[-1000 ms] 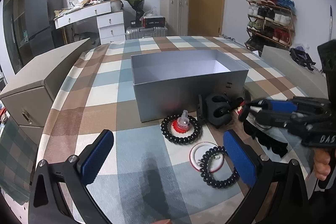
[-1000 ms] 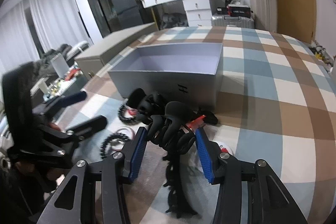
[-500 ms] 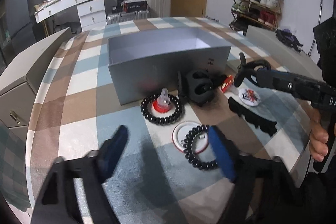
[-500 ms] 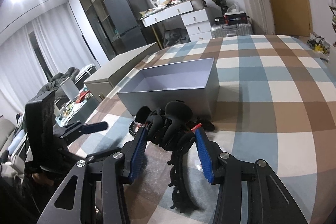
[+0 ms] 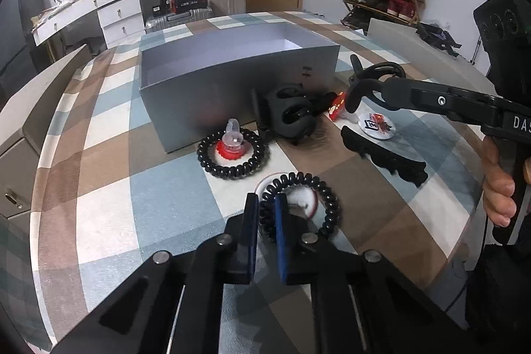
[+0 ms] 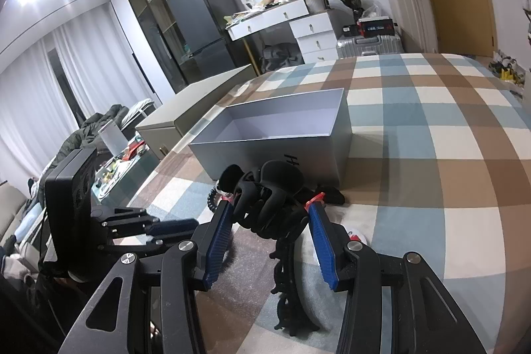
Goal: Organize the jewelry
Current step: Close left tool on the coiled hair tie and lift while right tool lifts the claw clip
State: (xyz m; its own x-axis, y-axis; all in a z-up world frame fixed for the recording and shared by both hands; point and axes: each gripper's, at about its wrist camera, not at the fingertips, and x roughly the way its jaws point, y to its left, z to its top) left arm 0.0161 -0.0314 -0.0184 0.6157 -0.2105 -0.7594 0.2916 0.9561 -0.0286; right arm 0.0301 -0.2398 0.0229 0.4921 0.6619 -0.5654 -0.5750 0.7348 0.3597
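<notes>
Left claw (image 5: 266, 214) has just been closing and now pinches the near coil hair tie (image 5: 300, 204), which lies on the checked tabletop (image 5: 109, 175) over a white disc. Right claw (image 6: 269, 223), part-open, grips a black hair clip (image 6: 265, 208) before the grey box (image 6: 282, 135).

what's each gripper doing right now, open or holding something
Left gripper: just closed on the black coil hair tie.
Right gripper: shut on a black claw clip.
</notes>
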